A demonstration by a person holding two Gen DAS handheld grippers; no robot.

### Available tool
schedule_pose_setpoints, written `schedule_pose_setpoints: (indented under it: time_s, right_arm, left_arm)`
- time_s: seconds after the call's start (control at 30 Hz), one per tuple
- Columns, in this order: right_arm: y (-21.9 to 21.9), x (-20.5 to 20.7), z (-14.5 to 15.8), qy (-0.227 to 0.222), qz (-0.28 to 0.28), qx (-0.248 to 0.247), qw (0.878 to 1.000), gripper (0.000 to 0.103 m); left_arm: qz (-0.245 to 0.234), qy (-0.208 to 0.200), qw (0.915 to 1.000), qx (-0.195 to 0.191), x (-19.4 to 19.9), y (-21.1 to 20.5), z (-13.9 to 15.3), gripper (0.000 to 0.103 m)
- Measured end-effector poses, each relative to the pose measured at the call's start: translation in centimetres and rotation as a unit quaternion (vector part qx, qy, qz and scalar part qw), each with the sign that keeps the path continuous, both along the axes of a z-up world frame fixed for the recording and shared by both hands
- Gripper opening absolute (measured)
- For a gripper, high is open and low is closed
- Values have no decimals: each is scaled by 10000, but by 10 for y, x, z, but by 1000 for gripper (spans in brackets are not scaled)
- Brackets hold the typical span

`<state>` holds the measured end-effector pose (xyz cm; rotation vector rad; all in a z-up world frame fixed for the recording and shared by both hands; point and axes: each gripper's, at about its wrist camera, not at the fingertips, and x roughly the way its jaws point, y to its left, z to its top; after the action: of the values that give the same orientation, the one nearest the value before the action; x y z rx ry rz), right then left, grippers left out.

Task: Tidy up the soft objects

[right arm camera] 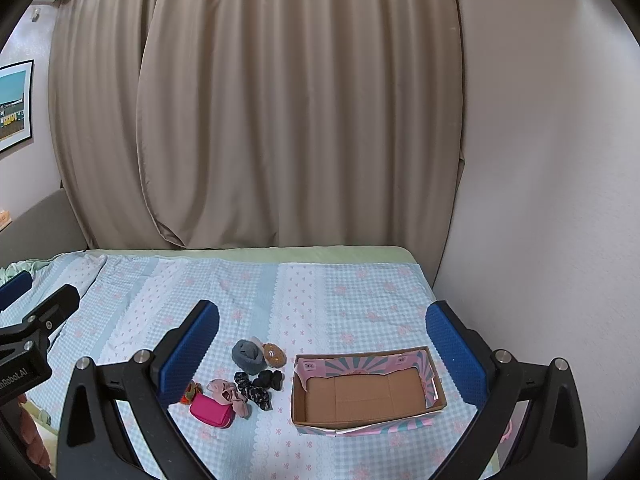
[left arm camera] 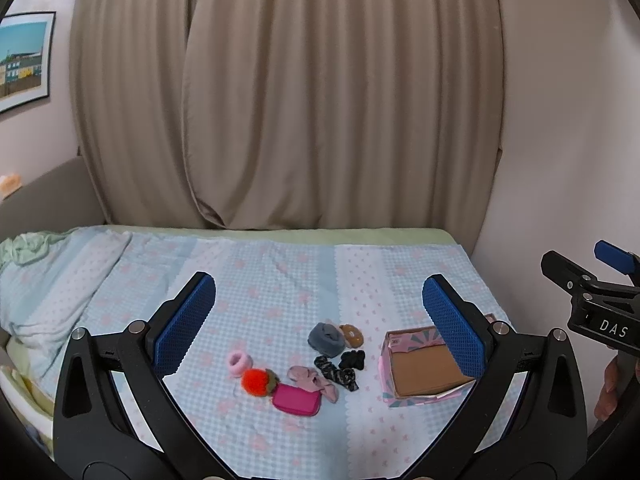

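nothing boxed yet; cardboard box [right arm camera: 362, 398] empty, soft items [right arm camera: 248, 384] heaped at its nine o'clock; left tool [left arm camera: 316, 324] and right tool [right arm camera: 324, 344] both released, grasping nothing

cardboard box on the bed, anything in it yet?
Empty. The right wrist view shows the open pink-and-teal cardboard box with only bare brown floor inside; the small soft items all lie on the checked bedspread beside it.

On the bed [right arm camera: 340, 292], the soft items [right arm camera: 248, 380] lie clustered left of the box [right arm camera: 360, 396].
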<state>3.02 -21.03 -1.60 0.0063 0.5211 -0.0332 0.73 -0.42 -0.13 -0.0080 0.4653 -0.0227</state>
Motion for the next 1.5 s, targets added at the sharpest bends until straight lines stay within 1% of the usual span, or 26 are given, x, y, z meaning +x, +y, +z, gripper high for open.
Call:
schedule_pose_setpoints:
  time_s: [0.2, 0.73, 1.5]
  right_arm:
    - [0, 0, 0, -1, 1, 2, 10000, 103]
    - [-1, 10, -5, -26, -15, 25, 10000, 103]
    - [-1, 13, -8, -26, -4, 28, 10000, 103]
  left_arm:
    - [-9, 2, 10000, -63, -2, 2, 0, 103]
    - [2, -34, 10000, -76, -1, -3, -1, 103]
    - [24, 13, 9999, -136, 1, -7, -4, 103]
